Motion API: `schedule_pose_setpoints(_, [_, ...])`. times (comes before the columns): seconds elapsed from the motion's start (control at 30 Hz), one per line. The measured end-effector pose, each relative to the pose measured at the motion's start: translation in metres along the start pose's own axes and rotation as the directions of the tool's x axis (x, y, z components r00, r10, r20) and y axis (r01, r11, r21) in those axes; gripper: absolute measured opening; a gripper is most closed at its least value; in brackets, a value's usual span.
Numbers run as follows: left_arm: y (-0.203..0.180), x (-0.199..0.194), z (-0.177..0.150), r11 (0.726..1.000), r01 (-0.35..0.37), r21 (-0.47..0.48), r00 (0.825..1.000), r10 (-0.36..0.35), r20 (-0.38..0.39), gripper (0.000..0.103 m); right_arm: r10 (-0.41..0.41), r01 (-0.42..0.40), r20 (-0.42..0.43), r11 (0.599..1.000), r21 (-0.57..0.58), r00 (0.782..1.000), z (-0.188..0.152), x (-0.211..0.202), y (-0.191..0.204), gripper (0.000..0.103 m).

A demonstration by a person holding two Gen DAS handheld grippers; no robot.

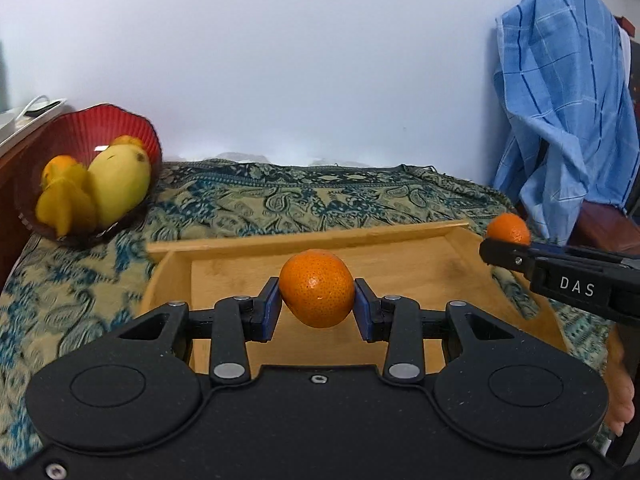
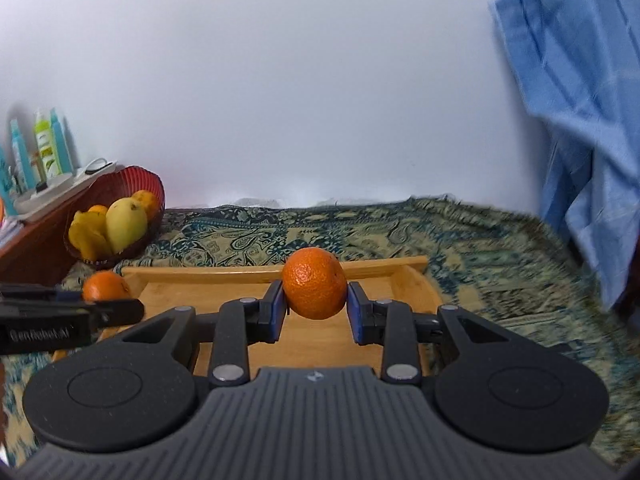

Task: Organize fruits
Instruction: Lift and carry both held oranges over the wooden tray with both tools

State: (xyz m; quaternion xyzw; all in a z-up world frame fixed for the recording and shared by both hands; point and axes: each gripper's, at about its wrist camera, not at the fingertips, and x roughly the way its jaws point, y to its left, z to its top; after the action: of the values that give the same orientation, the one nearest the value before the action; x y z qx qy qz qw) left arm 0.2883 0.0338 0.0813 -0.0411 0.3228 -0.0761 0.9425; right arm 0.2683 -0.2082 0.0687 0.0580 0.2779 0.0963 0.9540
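While each tongs pair clamps one orange, left tongs and right tongs pinch mid-body; oranges light, firm, slightly slippery, bruisable.

Both wrist cameras look forward and slightly down from close above the wooden tray, facing the white wall. They share the tray, the red bowl, and perhaps the same blue cloth, blurred.
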Motion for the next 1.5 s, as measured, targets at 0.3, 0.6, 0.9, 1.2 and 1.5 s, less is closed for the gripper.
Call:
schedule_pose_setpoints(0.3, [0.009,0.037,-0.006,0.999,-0.032,-0.018,0.997,0.03,-0.07,0.036,-0.04,0.037,-0.1,0.999,-0.032,0.994,-0.015,0.043,-0.006,0.036])
schedule_pose_setpoints(0.6, [0.007,0.047,-0.015,0.999,-0.037,-0.007,0.994,0.036,-0.105,0.036,-0.059,0.054,-0.13,0.998,-0.043,0.99,-0.024,0.049,-0.007,0.036])
schedule_pose_setpoints(0.9, [0.001,0.05,-0.022,0.999,-0.035,0.011,0.992,0.036,-0.122,0.036,-0.066,0.06,-0.138,0.997,-0.045,0.988,-0.026,0.052,-0.01,0.037])
schedule_pose_setpoints(1.2, [-0.001,0.053,-0.025,0.999,-0.034,0.024,0.992,0.037,-0.122,0.036,-0.066,0.059,-0.145,0.997,-0.048,0.987,-0.026,0.054,-0.011,0.037])
schedule_pose_setpoints(1.5, [-0.001,0.052,-0.025,0.999,-0.034,0.029,0.992,0.037,-0.121,0.037,-0.068,0.059,-0.158,0.996,-0.06,0.985,-0.027,0.057,-0.01,0.037])
